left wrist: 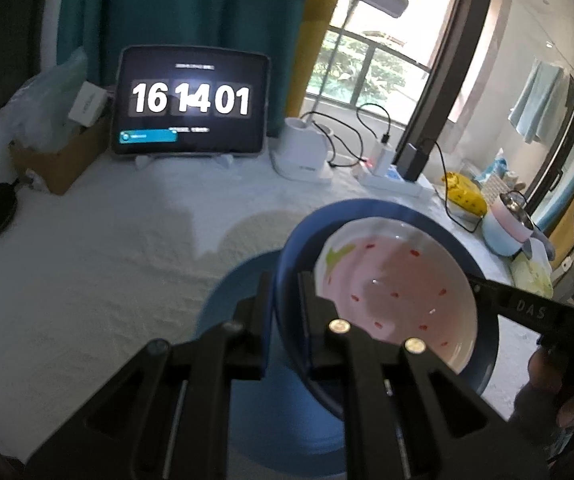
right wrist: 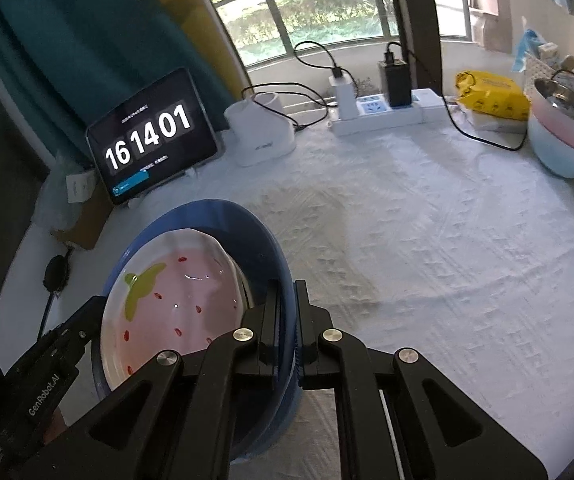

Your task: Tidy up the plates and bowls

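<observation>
Both grippers clamp opposite rim edges of the dark blue round bowl (left wrist: pixel 379 216). Inside it sits the pink strawberry-pattern ceramic bowl (left wrist: pixel 399 292), white rim, green leaf print, red seed marks.

Left gripper (left wrist: pixel 285 316): jaws nearly closed, pinching the blue bowl's wall at lower centre of the left wrist view, one finger outside, one inside. Right gripper (right wrist: pixel 285 328): same, jaws nearly shut on the opposite rim, lower centre of the right wrist view. Neither touches the pink bowl, as far as I can tell.

The pair is off the white textured cloth on the counter (right wrist: pixel 427 260), above a lighter blue round plate or base (left wrist: pixel 239 300) in the lower middle of the left view. Contact with it is unclear; blur hides the gap.

Doing the step well, judged: two-handed carry or set-down of nested bowls. Keep both grips at equal height so the rim stays level; the pink bowl is loose inside and already sits off-centre, so any tilt slides it. Lower straight, centred over the lighter blue piece, release both sides together.

Orientation: both bowls open upward, tipped slightly toward each camera. The blue one is round, no long axis. The pink one is slightly strawberry-shaped; the leaf end points to the upper left of both frames, so its long axis runs upper left to lower right.

Black tablet showing a clock (left wrist: pixel 191 100) stands at the back, well apart.
</observation>
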A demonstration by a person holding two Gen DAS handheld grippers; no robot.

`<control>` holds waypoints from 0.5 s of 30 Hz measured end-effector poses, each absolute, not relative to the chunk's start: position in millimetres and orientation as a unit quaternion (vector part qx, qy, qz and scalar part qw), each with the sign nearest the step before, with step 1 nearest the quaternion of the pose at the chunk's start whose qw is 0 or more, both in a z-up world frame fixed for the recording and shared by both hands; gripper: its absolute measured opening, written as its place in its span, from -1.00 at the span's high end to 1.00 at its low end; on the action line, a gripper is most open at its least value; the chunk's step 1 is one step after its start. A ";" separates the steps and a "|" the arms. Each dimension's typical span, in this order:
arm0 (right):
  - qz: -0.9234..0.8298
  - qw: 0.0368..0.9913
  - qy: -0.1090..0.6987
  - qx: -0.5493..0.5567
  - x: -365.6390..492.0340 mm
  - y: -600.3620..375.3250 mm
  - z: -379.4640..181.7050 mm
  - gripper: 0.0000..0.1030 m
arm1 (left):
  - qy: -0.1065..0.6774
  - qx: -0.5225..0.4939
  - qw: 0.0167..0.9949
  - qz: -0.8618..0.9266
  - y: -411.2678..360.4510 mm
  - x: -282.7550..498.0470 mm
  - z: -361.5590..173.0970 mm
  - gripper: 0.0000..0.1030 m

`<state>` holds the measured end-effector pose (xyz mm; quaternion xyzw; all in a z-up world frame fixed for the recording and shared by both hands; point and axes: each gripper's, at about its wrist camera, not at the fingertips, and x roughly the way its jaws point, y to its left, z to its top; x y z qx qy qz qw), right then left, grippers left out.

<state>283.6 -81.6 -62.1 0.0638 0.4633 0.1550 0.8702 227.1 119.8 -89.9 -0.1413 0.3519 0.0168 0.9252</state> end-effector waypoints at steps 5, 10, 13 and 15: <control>0.163 0.867 0.468 0.061 285.1 -68.8 -65.7 0.86 | 0.344 -0.141 0.928 0.025 131.1 224.3 -89.4 0.80; 0.167 0.854 0.489 0.058 287.7 -63.5 -84.8 0.83 | 0.332 -0.121 0.935 0.027 133.0 224.2 -85.4 0.78; 0.166 0.855 0.489 0.050 286.8 -61.2 -84.0 0.82 | 0.331 -0.111 0.937 0.023 132.6 224.3 -86.9 0.77; 0.169 0.855 0.487 0.044 287.2 -61.3 -84.6 0.80 | 0.330 -0.106 0.938 0.020 132.2 223.7 -87.9 0.77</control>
